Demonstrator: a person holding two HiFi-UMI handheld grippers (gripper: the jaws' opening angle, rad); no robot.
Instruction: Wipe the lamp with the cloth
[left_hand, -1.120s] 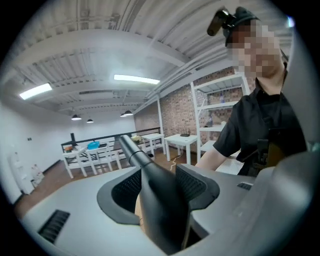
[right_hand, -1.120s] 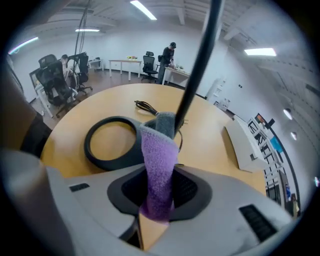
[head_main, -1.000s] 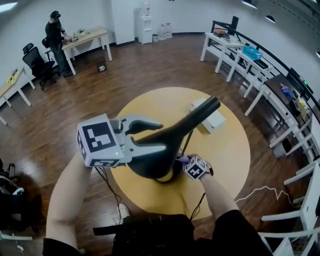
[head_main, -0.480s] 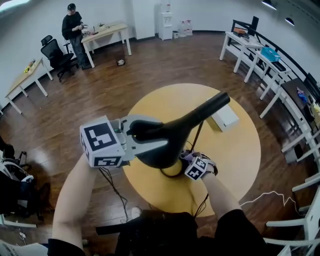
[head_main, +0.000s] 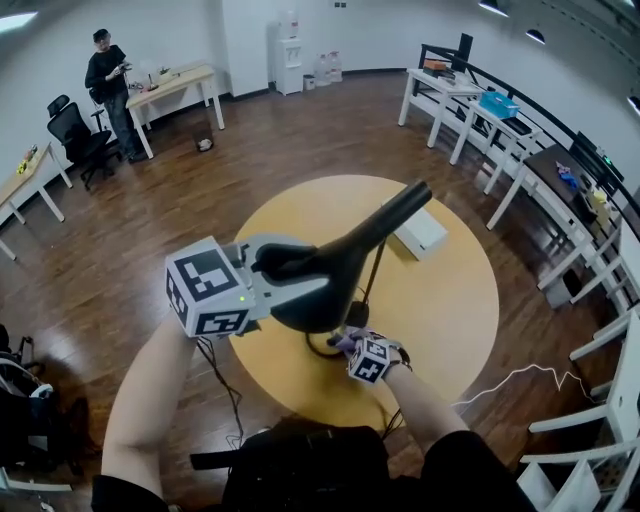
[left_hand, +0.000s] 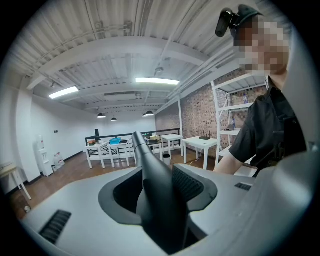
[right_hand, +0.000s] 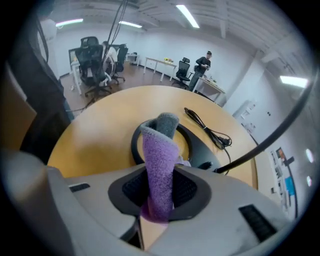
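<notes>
L tool is clenched on the black lamp. Its jaws have just been closing, and the lamp's broad head sits between them, held up off the round yellow surface, narrow end pointing away toward a white box. In the L tool view the lamp fills the gap between the pads.

R tool is low, near the surface edge closest to the person – clamped tight on the purple/grey cloth, which sticks out past the jaws, just over the lamp's ring-shaped base. A black cable lies on the surface beyond the base.
</notes>
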